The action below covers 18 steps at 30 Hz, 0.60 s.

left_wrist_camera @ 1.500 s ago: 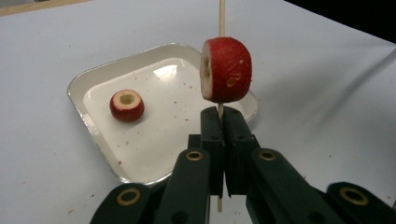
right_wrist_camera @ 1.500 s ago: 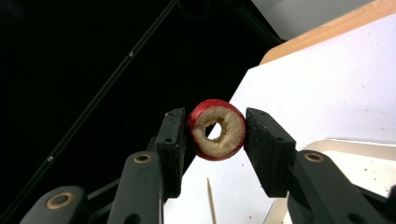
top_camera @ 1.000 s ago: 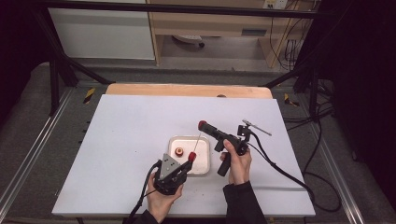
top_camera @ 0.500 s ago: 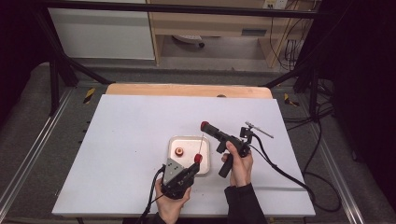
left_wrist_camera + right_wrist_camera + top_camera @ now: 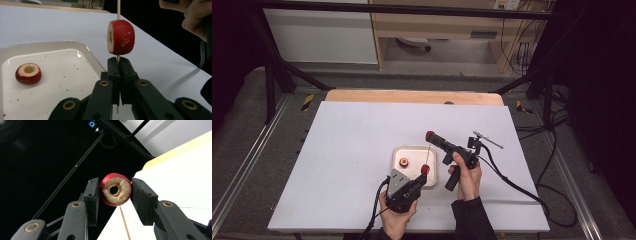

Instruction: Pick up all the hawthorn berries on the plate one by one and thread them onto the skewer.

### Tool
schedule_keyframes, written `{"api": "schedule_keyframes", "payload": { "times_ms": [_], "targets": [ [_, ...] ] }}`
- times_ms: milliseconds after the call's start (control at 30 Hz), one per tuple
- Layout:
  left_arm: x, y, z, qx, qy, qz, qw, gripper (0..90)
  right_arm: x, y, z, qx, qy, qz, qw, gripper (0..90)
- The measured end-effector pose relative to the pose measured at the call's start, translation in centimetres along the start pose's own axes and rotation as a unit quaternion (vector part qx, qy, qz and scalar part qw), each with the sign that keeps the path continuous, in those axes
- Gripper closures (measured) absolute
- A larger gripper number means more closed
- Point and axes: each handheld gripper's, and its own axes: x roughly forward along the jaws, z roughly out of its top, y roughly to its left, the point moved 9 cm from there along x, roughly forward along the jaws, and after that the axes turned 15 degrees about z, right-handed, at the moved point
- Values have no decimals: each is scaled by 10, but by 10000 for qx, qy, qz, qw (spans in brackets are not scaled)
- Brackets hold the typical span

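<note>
Left gripper (image 5: 424, 172) shifted right, near tray (image 5: 398, 152) edge.

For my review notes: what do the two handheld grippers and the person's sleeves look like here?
Both are black pistol-style tools with black jaws on linked arms pinned by brass-coloured rivets. The left gripper carries a grey three-cornered plate on top. The right gripper has a small rod sticking out at the rear. A black cable trails from each. The sleeve is dark.

A small white rectangular tray (image 5: 412, 152) sits mid-table on the white tabletop (image 5: 352, 150); a red cored fruit slice (image 5: 403, 162) lies in it; another skewered red slice (image 5: 425, 170) stands just right.
</note>
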Motion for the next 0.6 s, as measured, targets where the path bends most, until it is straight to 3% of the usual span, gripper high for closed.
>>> {"api": "schedule_keyframes", "payload": {
  "times_ms": [600],
  "targets": [
    [0, 0, 2, -158, 30, -64, 9999, 881, 1, -1, -3, 19, 37, 19, 10000, 597]
  ]
}}
